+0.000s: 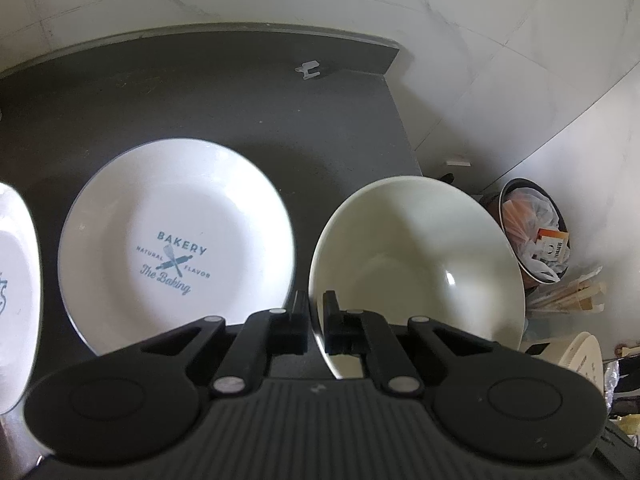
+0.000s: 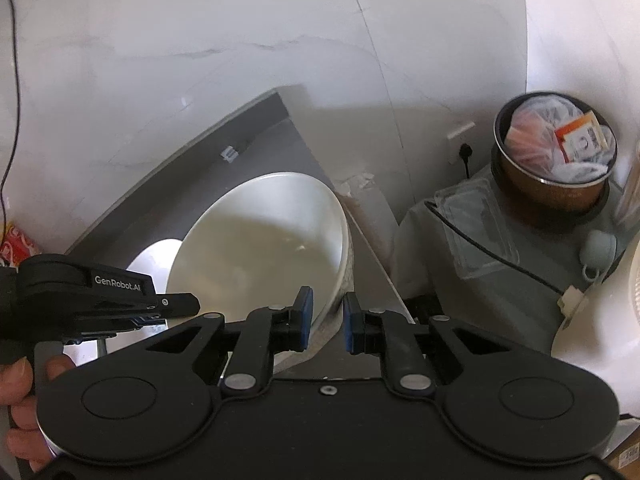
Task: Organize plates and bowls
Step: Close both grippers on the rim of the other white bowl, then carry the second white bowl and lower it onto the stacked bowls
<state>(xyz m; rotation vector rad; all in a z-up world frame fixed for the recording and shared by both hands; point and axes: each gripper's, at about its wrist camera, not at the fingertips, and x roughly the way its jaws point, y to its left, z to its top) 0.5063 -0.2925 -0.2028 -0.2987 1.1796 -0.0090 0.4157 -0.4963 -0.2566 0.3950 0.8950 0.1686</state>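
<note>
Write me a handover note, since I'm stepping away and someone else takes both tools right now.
Left tool: shut on the near rim of the white bowl, which is tilted.
Right tool: fingers either side of the same bowl's opposite rim; contact unclear.
Bakery plate lies flat on the dark counter, left of the bowl; a second plate shows at the far left edge.
Done: nothing stacked yet, as far as visible.
Left: set the bowl down, group plates and bowls.
</note>
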